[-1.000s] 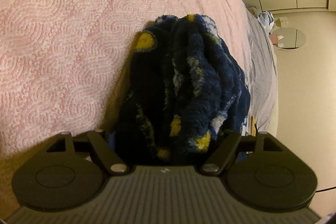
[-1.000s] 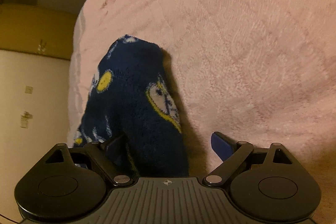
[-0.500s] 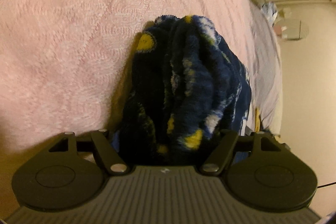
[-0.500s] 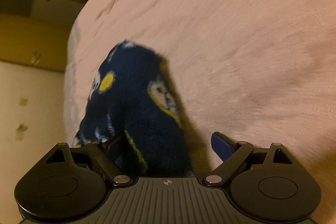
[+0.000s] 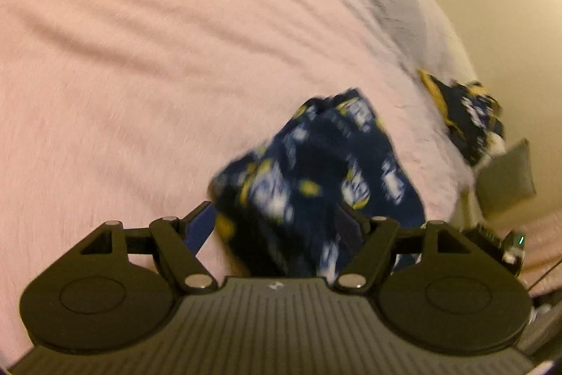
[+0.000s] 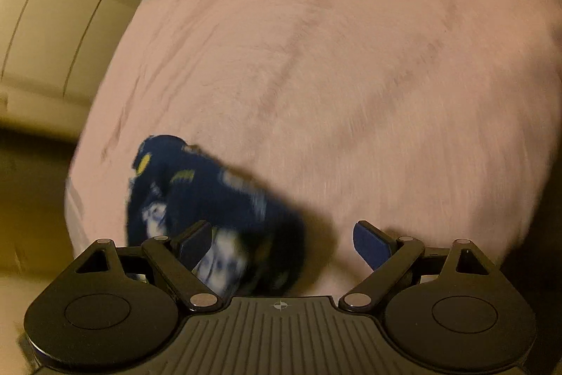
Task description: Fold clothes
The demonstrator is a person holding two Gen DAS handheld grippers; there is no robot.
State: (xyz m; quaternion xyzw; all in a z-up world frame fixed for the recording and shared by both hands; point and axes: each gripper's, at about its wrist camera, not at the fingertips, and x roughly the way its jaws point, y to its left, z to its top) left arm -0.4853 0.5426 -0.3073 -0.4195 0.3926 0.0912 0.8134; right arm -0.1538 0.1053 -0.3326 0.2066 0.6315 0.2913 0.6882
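Both spread: left gripper [image 5: 277, 220] straddling blue fleece garment [image 5: 316, 171], loose; right gripper [image 6: 281, 241] with garment [image 6: 210, 195] off its left finger.

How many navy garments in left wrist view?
2: one bundle between the left gripper fingers on the pink blanket, another at the bed's right edge. More may be hidden.
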